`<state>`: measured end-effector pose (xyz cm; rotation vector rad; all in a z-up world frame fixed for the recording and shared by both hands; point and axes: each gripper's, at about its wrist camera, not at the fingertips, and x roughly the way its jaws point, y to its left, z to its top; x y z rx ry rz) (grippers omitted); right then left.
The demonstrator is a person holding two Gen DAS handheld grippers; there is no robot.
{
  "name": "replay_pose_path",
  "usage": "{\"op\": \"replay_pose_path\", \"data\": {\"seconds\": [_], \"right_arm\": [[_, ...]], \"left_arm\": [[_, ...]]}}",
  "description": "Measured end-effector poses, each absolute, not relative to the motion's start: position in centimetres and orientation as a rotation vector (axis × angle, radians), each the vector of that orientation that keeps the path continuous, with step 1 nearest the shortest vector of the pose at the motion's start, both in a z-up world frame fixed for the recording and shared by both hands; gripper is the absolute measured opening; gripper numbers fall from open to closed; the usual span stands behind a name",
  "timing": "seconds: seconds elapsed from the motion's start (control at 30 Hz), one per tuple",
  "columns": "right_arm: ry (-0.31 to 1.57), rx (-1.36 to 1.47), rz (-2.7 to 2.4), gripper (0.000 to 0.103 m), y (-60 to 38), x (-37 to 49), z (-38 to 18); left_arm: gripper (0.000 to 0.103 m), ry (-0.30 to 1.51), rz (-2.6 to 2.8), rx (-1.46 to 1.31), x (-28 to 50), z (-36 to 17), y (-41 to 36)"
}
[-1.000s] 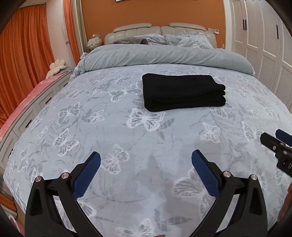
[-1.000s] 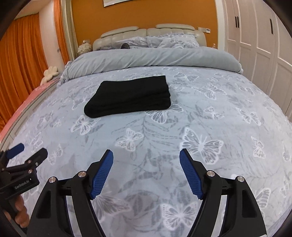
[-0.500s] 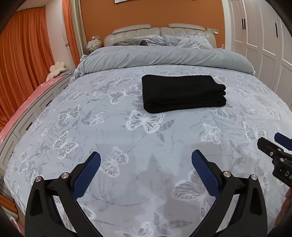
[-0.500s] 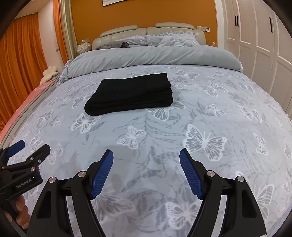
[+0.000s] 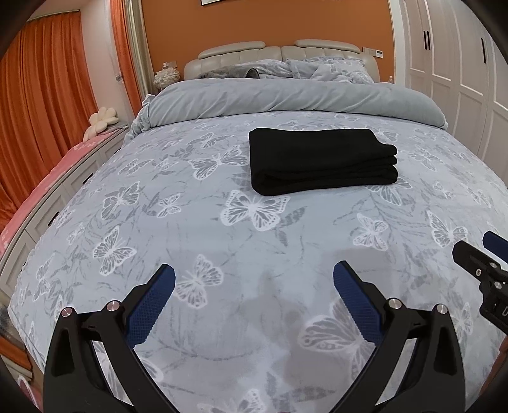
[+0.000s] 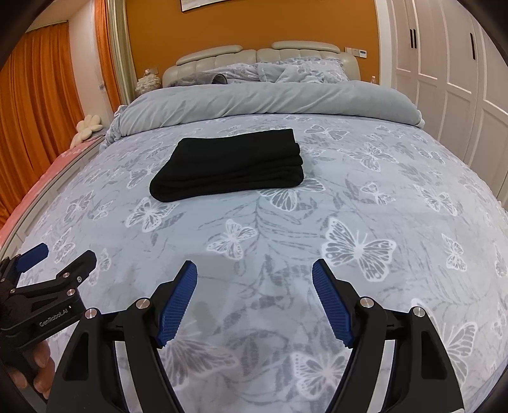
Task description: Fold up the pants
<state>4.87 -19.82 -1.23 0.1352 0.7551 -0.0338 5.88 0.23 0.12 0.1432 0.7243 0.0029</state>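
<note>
Left wrist: soft, rectangular folded pants (image 5: 320, 160)

The right gripper (image 5: 489, 254) is cut off by the right edge of the left wrist view, so only its tips are seen. The hand (image 6: 38, 371) under the left gripper (image 6: 57, 254) is cut by the lower left edge. A picture frame (image 6: 219, 3) is cropped at the top. The underside of the folded pants (image 6: 228, 165) is hidden.

Both fisheye views were evenly and softly lit indoors, sharp at centre, strongly bowed and vignetted black at the corners, with faint diffuse shadows on the bedspread (image 5: 222, 241) beneath the gripper fingers (image 6: 177, 298) and no glare.
</note>
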Motion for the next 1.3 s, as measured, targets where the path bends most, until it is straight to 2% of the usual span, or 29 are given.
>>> {"op": "replay_pose_path", "data": {"seconds": [1.3], "right_arm": [[0.75,0.123,-0.029,0.073,-19.43,4.93,-1.13]], "left_arm": [[0.098,0.708,0.018,0.142,5.96,0.57,0.21]]}}
